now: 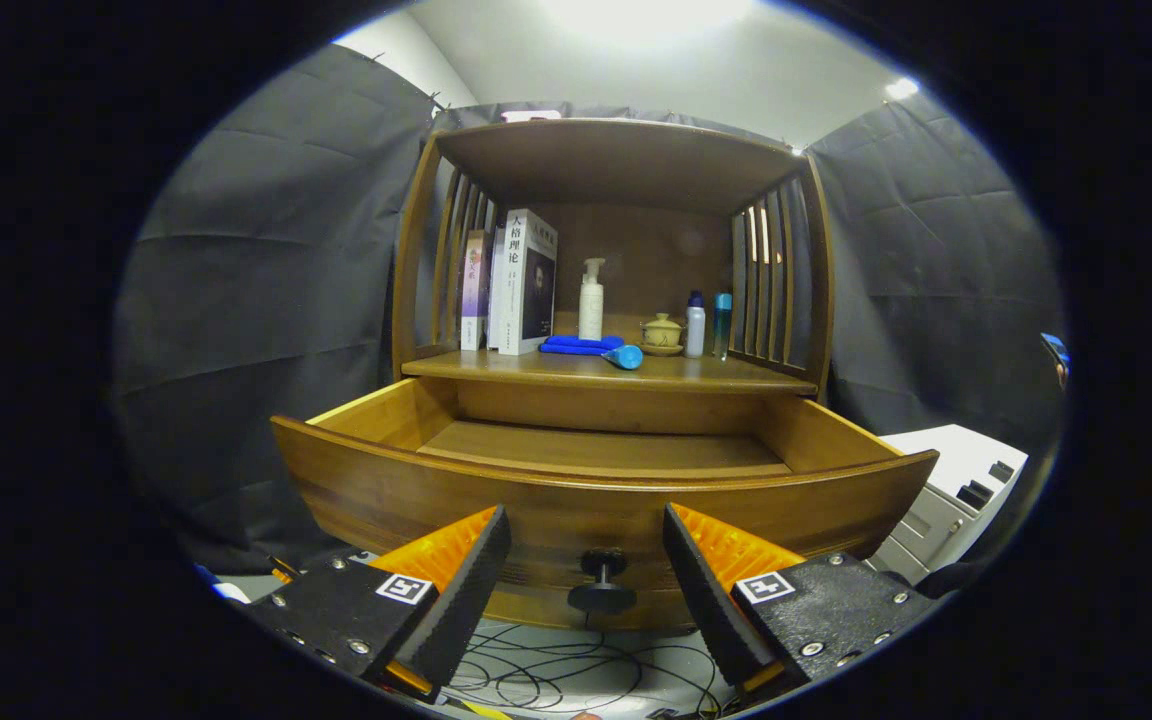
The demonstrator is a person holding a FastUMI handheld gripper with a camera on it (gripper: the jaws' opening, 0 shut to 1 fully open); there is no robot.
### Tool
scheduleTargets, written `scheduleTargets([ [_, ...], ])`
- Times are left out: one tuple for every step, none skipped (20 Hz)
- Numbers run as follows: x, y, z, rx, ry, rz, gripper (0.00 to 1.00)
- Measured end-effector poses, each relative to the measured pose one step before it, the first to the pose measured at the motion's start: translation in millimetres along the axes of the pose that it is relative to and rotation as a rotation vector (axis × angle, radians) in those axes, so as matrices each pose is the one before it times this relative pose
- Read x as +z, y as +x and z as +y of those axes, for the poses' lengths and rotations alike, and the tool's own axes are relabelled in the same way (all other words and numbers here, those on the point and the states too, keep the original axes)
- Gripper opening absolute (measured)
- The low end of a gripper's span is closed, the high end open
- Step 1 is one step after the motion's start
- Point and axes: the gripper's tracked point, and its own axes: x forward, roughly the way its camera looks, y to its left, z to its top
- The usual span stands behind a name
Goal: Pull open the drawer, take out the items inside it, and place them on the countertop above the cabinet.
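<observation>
**Drawer's open and looks bare, items seem to be up on the countertop**

So, starting nearest: the gripper (586, 570) has its fingers spread wide with nothing between them except air, and the drawer's round knob (602, 580) sits just ahead in the gap, not touched. There's a tangle of cables (576, 675) on the floor below.

The wooden drawer (596, 500) is pulled well out. From here I can see most of its floor and it looks bare, though the front panel hides the nearest strip.

Beyond it, on the countertop (716, 375): a folded blue cloth (581, 345) with a small blue tube-like thing (624, 357) beside it, a white pump bottle (591, 300), a lidded teacup (662, 333), two little bottles (708, 325), and books (521, 282) standing upright.

My guess on handling: cloth is soft and light, pinch a fold. The teacup is fragile with a loose lid, so grip the body.
</observation>
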Motion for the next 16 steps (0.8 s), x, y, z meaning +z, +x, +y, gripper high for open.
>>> scheduleTargets([
  [-3.26, 2.09, -1.4, -0.00274, -0.00037, 0.00401, 0.95],
  [-1.6, 2.72, -0.31, -0.00208, -0.00072, 0.00304, 0.95],
  [-0.85, 1.99, -0.51, -0.0009, 0.00093, 0.00114, 0.95],
  [-0.93, 2.52, -1.21, -0.00215, 0.00031, 0.0007, 0.95],
  [-0.84, 1.83, -2.6, -0.01138, -0.00065, 0.0027, 0.95],
  [-0.26, 0.78, -4.77, -0.01696, 0.00383, -0.00469, 0.95],
  [-0.21, 0.39, 0.06, -0.00963, 0.00433, 0.00059, 0.95],
  [0.22, 1.58, -2.36, -0.01616, 0.00044, -0.00051, 0.94],
  [1.57, -1.32, -0.17, -0.00042, 0.00112, -0.00523, 0.94],
  [-1.59, 2.87, -0.06, 0.00536, -0.00541, 0.00125, 0.94],
  [1.27, 2.78, -0.78, 0.00505, -0.00272, -0.005, 0.94],
  [0.48, 4.09, 0.07, 0.00939, -0.00287, -0.0028, 0.94],
  [0.71, 4.63, 1.1, 0.00762, -0.00114, -0.00213, 0.95],
  [0.48, 4.3, 0.5, 0.00586, 0.00054, -0.00022, 0.95],
  [0.36, 7.11, 0.32, 0.00349, -0.00152, 0.00234, 0.95],
  [1.58, 3.55, 0.01, 0.0004, -0.00177, 0.00238, 0.95],
])
